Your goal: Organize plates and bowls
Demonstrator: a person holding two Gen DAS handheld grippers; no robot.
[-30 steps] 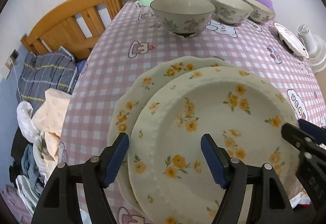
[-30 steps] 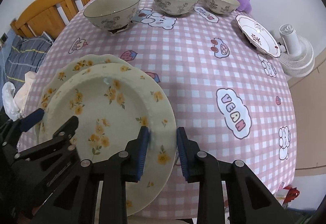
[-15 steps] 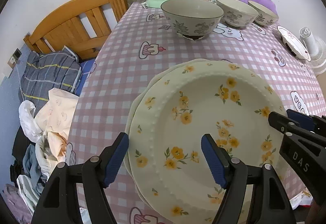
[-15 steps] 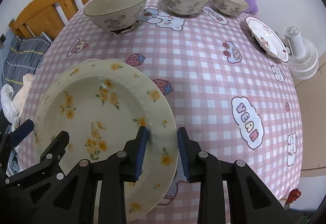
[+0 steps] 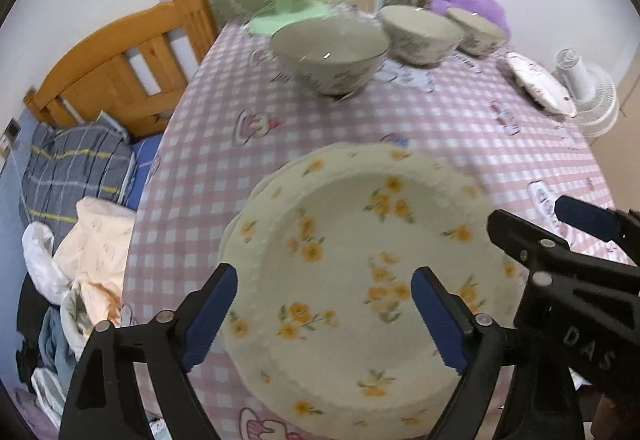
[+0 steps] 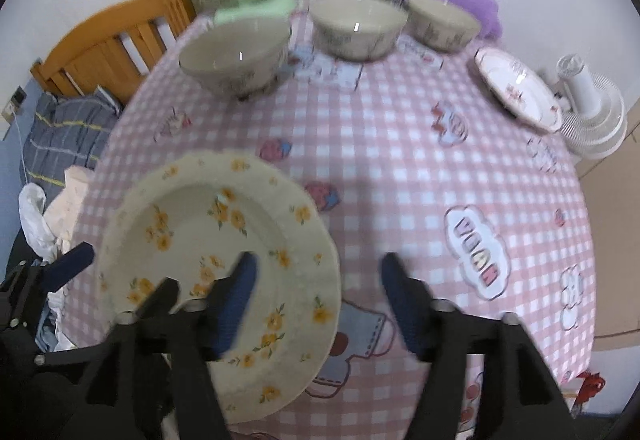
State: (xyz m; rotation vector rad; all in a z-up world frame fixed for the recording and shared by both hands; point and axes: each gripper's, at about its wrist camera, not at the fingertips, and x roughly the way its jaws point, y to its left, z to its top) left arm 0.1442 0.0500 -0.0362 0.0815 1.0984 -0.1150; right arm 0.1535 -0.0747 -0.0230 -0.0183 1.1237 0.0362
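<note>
— So where did the plates (image 6: 192,240) lie?

— Stacked at the near left of the table (image 6: 400,168), my right claw (image 6: 316,300) gaping astride the top rim (nothing held). My left claw (image 5: 324,316), fingers also apart, hung over the stack's left edge.

— And the small plate (image 6: 516,88)?

— Far right, nearer my right claw.

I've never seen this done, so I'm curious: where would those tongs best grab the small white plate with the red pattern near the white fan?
Probably by the rim. The white plate is shallow with a thin scalloped edge, so one finger over and one under should work. Its nearer edge faces open tablecloth; the white fan crowds the far side. The right tongs, now open, are nearer.
</note>
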